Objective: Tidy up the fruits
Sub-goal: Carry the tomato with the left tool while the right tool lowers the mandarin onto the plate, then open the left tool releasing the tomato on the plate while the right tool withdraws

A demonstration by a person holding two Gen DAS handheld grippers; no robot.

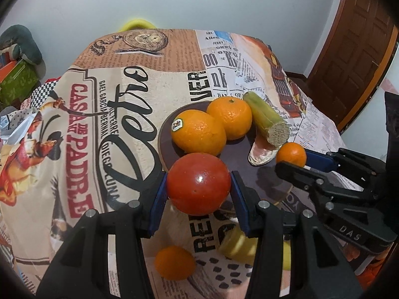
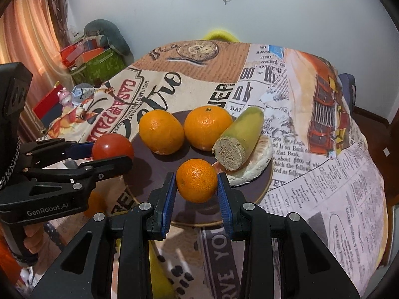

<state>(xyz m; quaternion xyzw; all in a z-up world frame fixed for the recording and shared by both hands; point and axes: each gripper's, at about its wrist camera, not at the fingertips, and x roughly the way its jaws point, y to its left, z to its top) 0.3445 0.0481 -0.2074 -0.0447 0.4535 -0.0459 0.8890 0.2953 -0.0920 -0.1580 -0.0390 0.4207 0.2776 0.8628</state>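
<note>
A red tomato is clamped between the blue pads of my left gripper, held above the near left rim of a dark brown plate. My right gripper is shut on a small mandarin over the plate's near half. On the plate lie two big oranges, a cut green stalk piece and a pale flat piece under it. Each gripper shows in the other's view: the right gripper at right, the left gripper at left.
A loose orange and a yellow banana lie on the printed tablecloth near me, below the grippers. A yellow chair back stands behind the table, boxes at far left, a wooden door at right.
</note>
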